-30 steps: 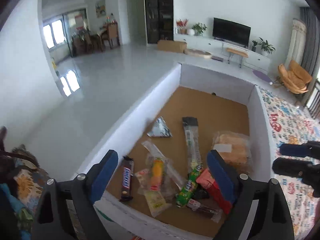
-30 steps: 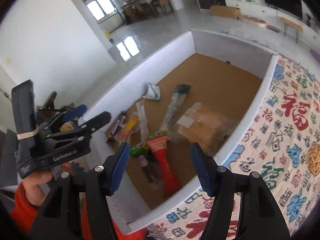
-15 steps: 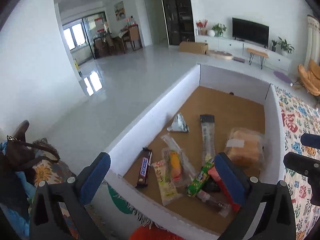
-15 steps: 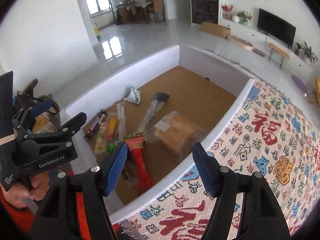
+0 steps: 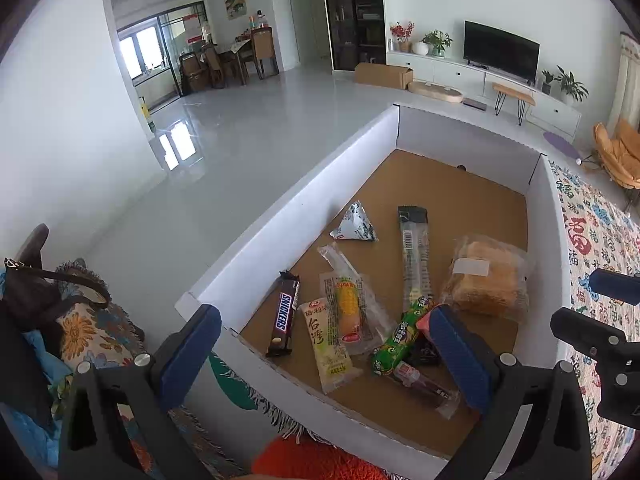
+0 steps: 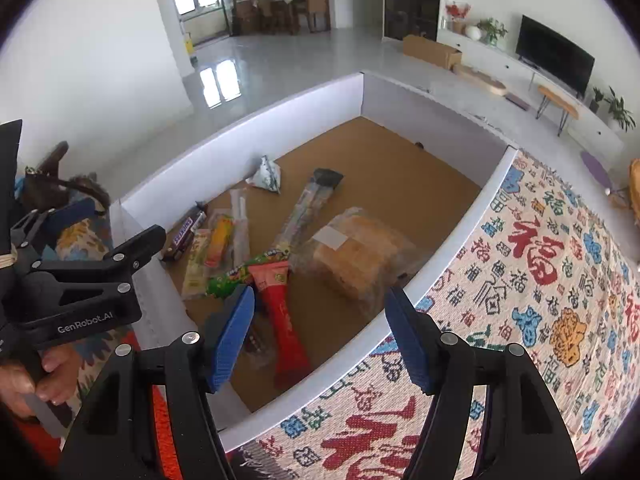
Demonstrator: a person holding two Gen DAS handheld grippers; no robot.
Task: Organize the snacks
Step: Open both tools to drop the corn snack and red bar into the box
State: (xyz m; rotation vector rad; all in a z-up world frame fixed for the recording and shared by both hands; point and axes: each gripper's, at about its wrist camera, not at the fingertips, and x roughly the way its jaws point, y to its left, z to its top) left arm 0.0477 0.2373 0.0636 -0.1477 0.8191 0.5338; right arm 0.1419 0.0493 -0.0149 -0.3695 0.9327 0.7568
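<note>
A white-walled box (image 5: pixel 288 216) with a brown floor holds several snacks: a Snickers bar (image 5: pixel 284 318), a corn snack pack (image 5: pixel 347 306), a green packet (image 5: pixel 400 336), a red packet (image 6: pixel 280 312), a long clear stick pack (image 5: pixel 415 256), a triangular pouch (image 5: pixel 356 224) and bagged bread (image 5: pixel 488 280). My left gripper (image 5: pixel 332 356) is open and empty above the box's near end. My right gripper (image 6: pixel 320 332) is open and empty above the box's near right wall (image 6: pixel 448 256). The left gripper also shows in the right wrist view (image 6: pixel 100 240).
A patterned cloth with red characters (image 6: pixel 540 280) lies to the right of the box. A flowered cloth and a brown bag (image 5: pixel 52 292) lie to the left. Beyond the box are a shiny floor, a TV unit (image 5: pixel 500 52) and a cardboard carton (image 5: pixel 382 74).
Both grippers have pulled back and risen from the box, so the box looks smaller and farther. Both stay open and empty. The snacks have not moved.
</note>
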